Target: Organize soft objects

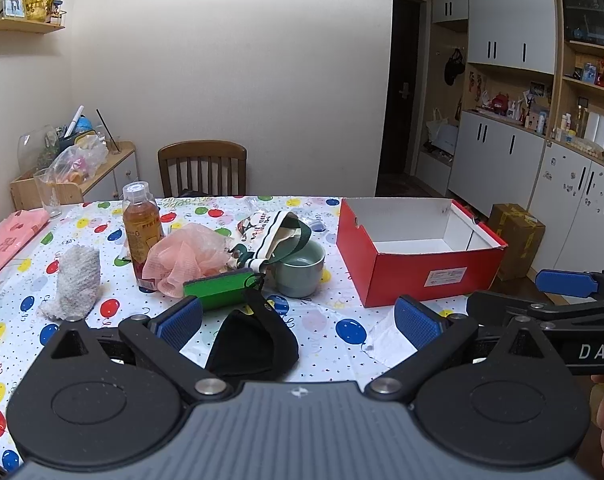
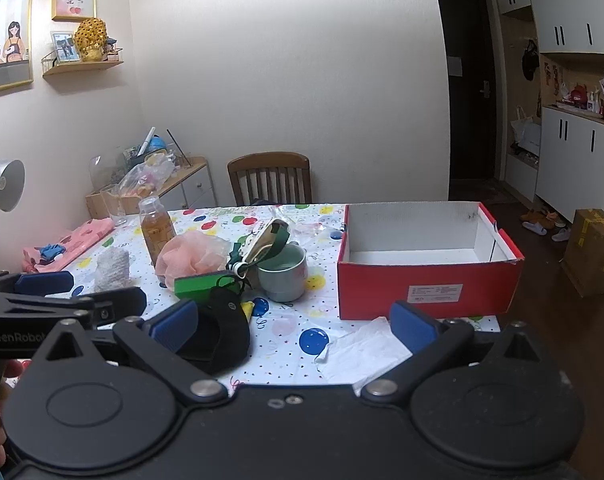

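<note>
Soft objects lay scattered across the left and centre of the frame on the balloon-print tablecloth (image 1: 82, 236): a pink mesh bath pouf (image 1: 186, 256), a grey fuzzy cloth (image 1: 76, 284), a green sponge (image 1: 218, 290), a black fabric item, possibly a mask or pouch (image 1: 252, 344), and a striped fabric pouch (image 1: 262, 238) leaning over the rim of a pale green cup (image 1: 300, 268). A crumpled white tissue (image 2: 361, 350) lay at lower centre right in the right wrist view. A bottle of amber liquid (image 1: 141, 232) stood just behind the pouf. The red shoebox (image 1: 417, 276), with nothing visible inside, occupied the right of the frame and was judged to be the intended container.

The left gripper (image 1: 298, 322) hovered above the near table edge with its blue pads spread wide, holding nothing; the black fabric item lay between and just below them. The right gripper (image 2: 294, 326) was likewise spread wide and empty, with the black item beside its left pad and the tissue near its right pad.

Judged from the layout, no item had been collected and the first pick was in hand. The next move called for lowering one gripper over the nearest soft item, probably the black one, closing the pads on a fold, and carrying it to the shoebox. The cup and bottle were rigid and should be left in place.
</note>
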`<state>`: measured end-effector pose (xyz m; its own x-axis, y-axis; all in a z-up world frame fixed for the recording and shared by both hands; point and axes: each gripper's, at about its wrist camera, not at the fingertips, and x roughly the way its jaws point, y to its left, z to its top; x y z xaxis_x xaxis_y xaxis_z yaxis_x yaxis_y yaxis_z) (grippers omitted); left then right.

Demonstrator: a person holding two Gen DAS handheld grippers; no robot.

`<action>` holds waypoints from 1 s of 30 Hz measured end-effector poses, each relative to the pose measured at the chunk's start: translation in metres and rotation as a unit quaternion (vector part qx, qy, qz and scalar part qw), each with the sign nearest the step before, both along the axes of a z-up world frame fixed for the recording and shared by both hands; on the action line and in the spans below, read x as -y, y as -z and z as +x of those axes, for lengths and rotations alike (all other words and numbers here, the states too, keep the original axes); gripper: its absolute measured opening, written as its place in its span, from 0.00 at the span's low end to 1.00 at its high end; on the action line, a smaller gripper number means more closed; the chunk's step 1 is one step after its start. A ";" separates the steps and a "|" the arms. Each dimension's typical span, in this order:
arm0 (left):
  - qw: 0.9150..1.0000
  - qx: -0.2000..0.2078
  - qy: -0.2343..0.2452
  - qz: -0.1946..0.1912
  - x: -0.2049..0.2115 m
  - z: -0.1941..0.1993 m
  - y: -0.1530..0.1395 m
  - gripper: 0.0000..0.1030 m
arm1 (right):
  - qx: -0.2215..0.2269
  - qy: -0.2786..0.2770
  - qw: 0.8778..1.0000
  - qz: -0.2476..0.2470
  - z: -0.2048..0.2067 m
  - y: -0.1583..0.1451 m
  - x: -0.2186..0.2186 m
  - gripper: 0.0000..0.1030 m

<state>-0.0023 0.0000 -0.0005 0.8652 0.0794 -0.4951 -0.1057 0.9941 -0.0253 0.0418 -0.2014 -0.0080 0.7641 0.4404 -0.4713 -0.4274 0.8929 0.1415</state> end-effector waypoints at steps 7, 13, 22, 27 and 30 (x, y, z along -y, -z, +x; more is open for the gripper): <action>1.000 0.010 -0.001 0.005 0.001 -0.004 -0.001 1.00 | 0.002 0.003 1.000 -0.003 0.000 -0.003 -0.001 1.00; 1.000 0.011 0.000 0.001 -0.001 -0.006 -0.001 1.00 | 0.001 0.005 1.000 -0.006 0.000 -0.002 -0.001 1.00; 1.000 0.010 0.000 0.002 0.000 -0.006 -0.001 1.00 | 0.000 0.005 1.000 -0.007 0.000 -0.001 0.000 0.99; 1.000 0.008 0.003 0.000 0.001 -0.003 -0.002 1.00 | -0.001 0.007 1.000 -0.009 0.001 0.000 0.002 1.00; 1.000 0.006 0.005 0.000 0.002 0.000 -0.002 1.00 | -0.001 0.007 1.000 -0.011 0.001 0.000 0.003 1.00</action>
